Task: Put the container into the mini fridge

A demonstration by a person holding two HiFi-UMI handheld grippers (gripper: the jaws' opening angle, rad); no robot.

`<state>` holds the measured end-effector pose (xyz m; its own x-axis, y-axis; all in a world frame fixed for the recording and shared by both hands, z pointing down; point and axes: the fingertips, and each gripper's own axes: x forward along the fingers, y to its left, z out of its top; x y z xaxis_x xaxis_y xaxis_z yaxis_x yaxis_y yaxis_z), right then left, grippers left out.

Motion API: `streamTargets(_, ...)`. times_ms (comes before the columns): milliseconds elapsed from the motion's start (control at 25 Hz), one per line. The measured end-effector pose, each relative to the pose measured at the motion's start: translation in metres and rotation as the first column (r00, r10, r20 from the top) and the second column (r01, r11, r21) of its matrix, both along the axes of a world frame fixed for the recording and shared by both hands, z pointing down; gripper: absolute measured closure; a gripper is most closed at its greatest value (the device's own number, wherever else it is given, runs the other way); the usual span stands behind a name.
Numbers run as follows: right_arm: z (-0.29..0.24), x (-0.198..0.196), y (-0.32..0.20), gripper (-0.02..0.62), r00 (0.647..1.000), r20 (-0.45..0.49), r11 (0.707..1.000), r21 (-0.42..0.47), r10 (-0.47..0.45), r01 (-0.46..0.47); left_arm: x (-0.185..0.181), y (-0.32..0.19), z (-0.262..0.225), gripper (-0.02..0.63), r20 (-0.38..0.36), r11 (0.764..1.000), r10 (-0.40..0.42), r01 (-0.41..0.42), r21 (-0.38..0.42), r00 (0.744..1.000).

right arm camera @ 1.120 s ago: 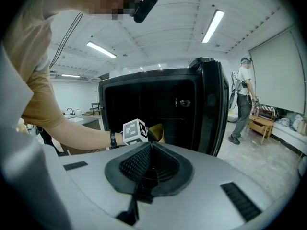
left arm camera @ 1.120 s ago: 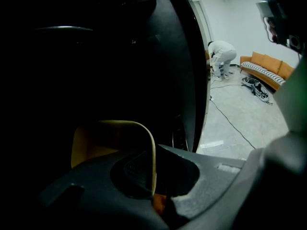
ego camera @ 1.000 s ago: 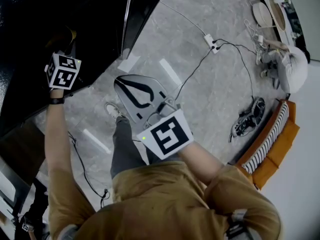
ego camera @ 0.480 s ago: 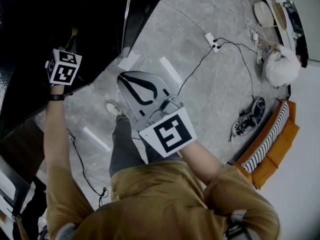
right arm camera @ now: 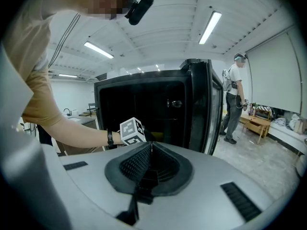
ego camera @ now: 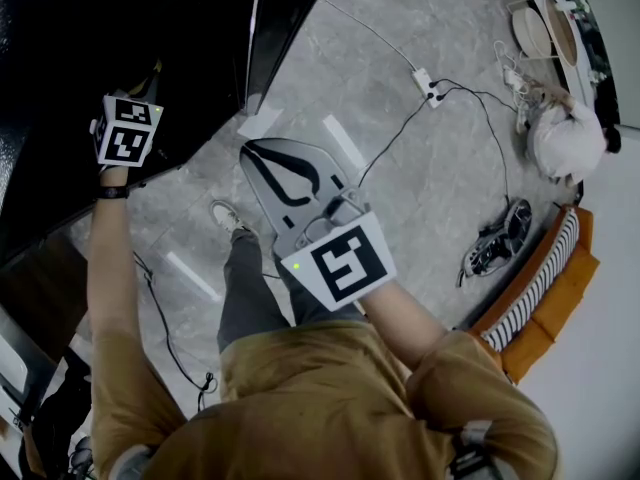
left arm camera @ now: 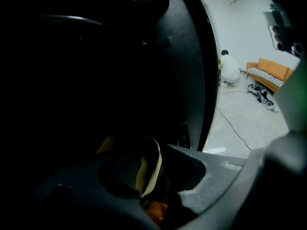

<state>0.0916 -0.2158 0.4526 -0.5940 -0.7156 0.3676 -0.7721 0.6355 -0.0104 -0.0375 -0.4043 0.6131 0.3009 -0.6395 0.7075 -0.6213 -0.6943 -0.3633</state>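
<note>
Overhead first, from the head view. We see the left gripper [ego camera: 140,90] stretched out to the mouth of the black mini fridge [ego camera: 90,18], its marker cube at the edge of the dark opening. A sliver of yellow just past the cube is the container [ego camera: 152,69] (little else of it shows from here). The right gripper [ego camera: 275,178] hangs low over the grey floor [ego camera: 400,198], in front of our leg and well apart from the fridge. Farther off on the floor are a white power strip [ego camera: 425,85] with its cable, a crouching person [ego camera: 565,138] in white and an orange sofa [ego camera: 550,288].

Left gripper view. Almost all is dark; we look into the fridge. Between the jaws stands a tan rim of the container, and the jaws are clenched on it, one to each side. An orange patch shows below the rim; we cannot tell what it is. The container is at the fridge's opening; whether it rests on a shelf we cannot tell. The door [left arm camera: 204,71] runs up the right side, with floor, crouching person and sofa beyond.

Right gripper view. The jaws are pressed together with nothing between them. Beyond them the fridge stands open, our left arm reaching in, a dark wristband [right arm camera: 110,138] just behind the cube. A standing person [right arm camera: 235,99] is at the right, beside the door.
</note>
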Motion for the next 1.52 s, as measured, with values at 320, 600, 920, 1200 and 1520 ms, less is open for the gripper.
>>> streamTargets(320, 0.019, -0.01, 0.003, 0.592, 1.0, 0.0, 1.0, 0.024, -0.009, 0.009, -0.005, 0.011, 0.016, 0.48, -0.014, 1.0, 0.011, -0.011, 0.023, 1.0)
streamTargets(600, 0.016, -0.006, 0.003, 0.592, 1.0, 0.001, 0.999, 0.043, -0.027, 0.027, 0.009, 0.032, 0.014, 0.48, -0.046, 1.0, 0.005, -0.004, 0.02, 0.999)
streamTargets(920, -0.012, 0.001, 0.013, 0.592, 1.0, 0.026, 0.996, 0.087, -0.011, 0.009, 0.017, 0.061, -0.001, 0.483, -0.062, 1.0, -0.009, 0.008, -0.015, 0.998)
streamTargets(1200, -0.037, 0.0, 0.016, 0.592, 0.999, 0.04, 0.996, 0.091, -0.008, 0.004, 0.008, 0.083, -0.025, 0.495, -0.078, 0.999, -0.026, 0.023, -0.048, 0.997)
streamTargets(1520, -0.058, -0.005, 0.024, 0.592, 0.998, 0.046, 0.992, 0.123, -0.03, 0.024, 0.005, 0.128, -0.048, 0.557, -0.108, 0.998, -0.045, 0.04, -0.044, 0.993)
